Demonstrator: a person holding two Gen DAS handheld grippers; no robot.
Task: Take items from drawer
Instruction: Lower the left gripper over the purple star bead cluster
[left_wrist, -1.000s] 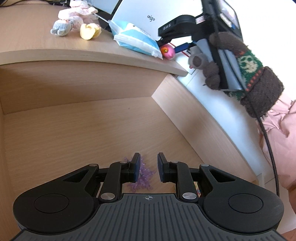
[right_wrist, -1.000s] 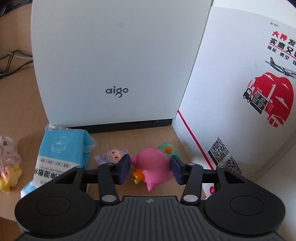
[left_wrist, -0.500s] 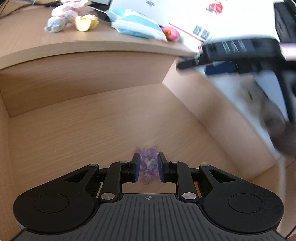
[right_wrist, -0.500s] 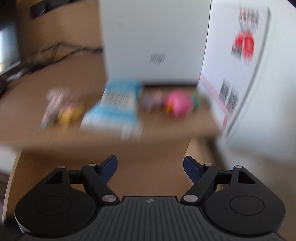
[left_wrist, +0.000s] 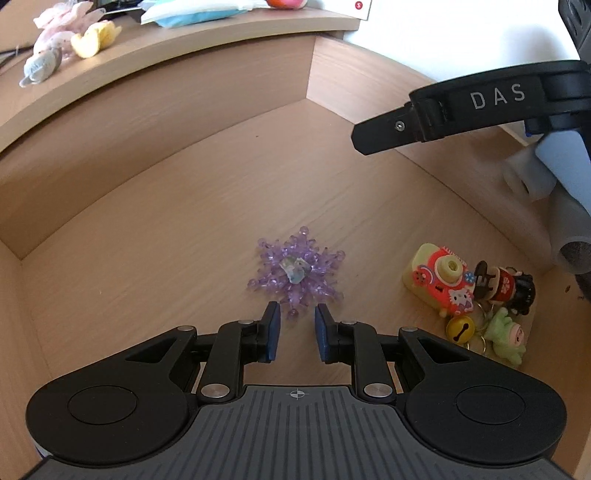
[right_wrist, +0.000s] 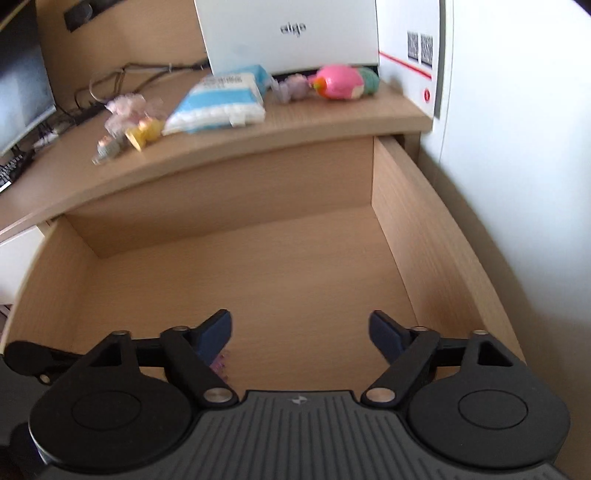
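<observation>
Left hand-held gripper (left_wrist: 295, 325) parted, empty | drawer (left_wrist: 184, 206): purple snowflake (left_wrist: 297, 273), keychain toys (left_wrist: 476, 295)

Sunlit wooden desk (right_wrist: 332, 122), white wall (right_wrist: 517, 147)

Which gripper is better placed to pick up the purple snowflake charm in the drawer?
Left. The left gripper hangs right over the purple snowflake charm, jaws slightly apart, in line with it. The right gripper is wide open and off to one side.

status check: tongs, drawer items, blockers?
Left tongs narrowly open, empty, just short of purple snowflake. Right tongs wide open, empty, over drawer. Keychain cluster right corner. Nothing blocking.
</observation>
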